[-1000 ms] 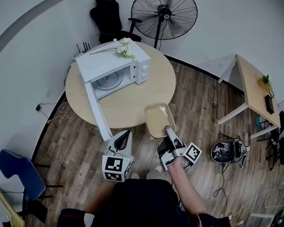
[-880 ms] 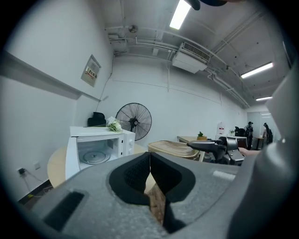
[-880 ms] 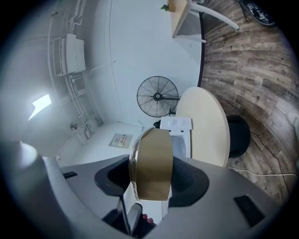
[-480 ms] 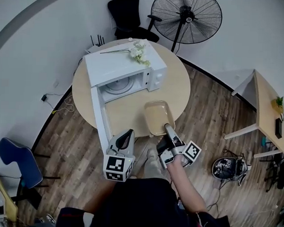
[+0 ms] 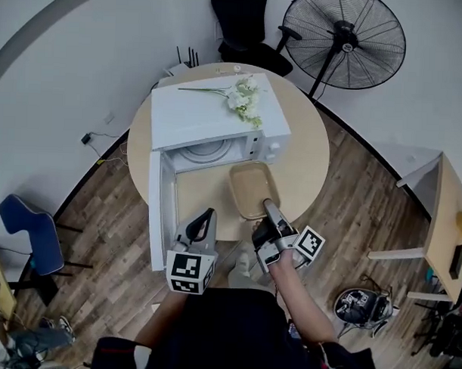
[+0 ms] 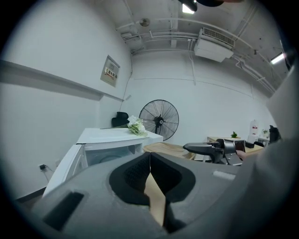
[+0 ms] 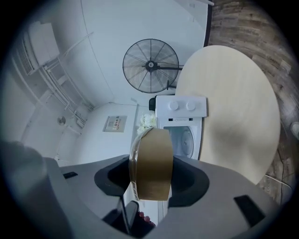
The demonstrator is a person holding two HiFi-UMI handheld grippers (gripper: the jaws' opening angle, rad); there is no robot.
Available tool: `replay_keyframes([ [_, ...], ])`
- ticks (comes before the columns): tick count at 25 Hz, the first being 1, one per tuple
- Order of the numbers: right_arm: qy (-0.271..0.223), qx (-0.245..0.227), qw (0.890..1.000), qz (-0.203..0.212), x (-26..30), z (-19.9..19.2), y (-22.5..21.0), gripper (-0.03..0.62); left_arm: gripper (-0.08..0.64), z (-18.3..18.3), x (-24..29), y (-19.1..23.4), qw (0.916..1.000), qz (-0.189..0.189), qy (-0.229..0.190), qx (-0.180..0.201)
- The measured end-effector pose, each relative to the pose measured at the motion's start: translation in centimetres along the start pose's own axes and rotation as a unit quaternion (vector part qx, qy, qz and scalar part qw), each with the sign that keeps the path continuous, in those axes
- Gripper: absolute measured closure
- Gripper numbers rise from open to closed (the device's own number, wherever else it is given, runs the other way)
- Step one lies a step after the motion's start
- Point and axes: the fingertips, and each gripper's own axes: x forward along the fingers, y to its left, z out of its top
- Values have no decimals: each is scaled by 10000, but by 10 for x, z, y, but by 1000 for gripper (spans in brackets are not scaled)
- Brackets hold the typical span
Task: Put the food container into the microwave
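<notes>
A white microwave [image 5: 218, 115] stands on the round wooden table [image 5: 308, 156], its door [image 5: 156, 215] swung open toward me on the left, with the turntable visible inside. My right gripper [image 5: 269, 213] is shut on the near rim of a tan food container [image 5: 250, 188], which hangs level over the table just in front of the open cavity. In the right gripper view the container [image 7: 152, 163] fills the space between the jaws, with the microwave [image 7: 182, 116] beyond. My left gripper [image 5: 207, 215] hangs beside the door's near end, jaws together, holding nothing [image 6: 149, 156].
White flowers [image 5: 245, 101] lie on the microwave's top. A standing fan [image 5: 349, 40] and a black chair [image 5: 240, 21] are behind the table. A blue chair [image 5: 32, 233] is at left, a side table [image 5: 453, 225] at right, and a dark object with cables [image 5: 359, 305] on the floor.
Both grippers and I have moved toward the table. The container, which hung over the table's near edge, now hangs over the table close to the microwave's opening.
</notes>
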Motion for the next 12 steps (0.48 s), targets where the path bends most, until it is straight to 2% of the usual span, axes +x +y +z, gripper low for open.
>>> replay_keyframes([
  [5, 493, -45, 9987, -140, 24, 14, -17, 380, 541, -4, 21, 2, 9990, 417, 80, -144],
  [12, 1122, -79, 9933, -269, 47, 14, -32, 380, 541, -8, 36, 11, 9945, 973, 81, -384],
])
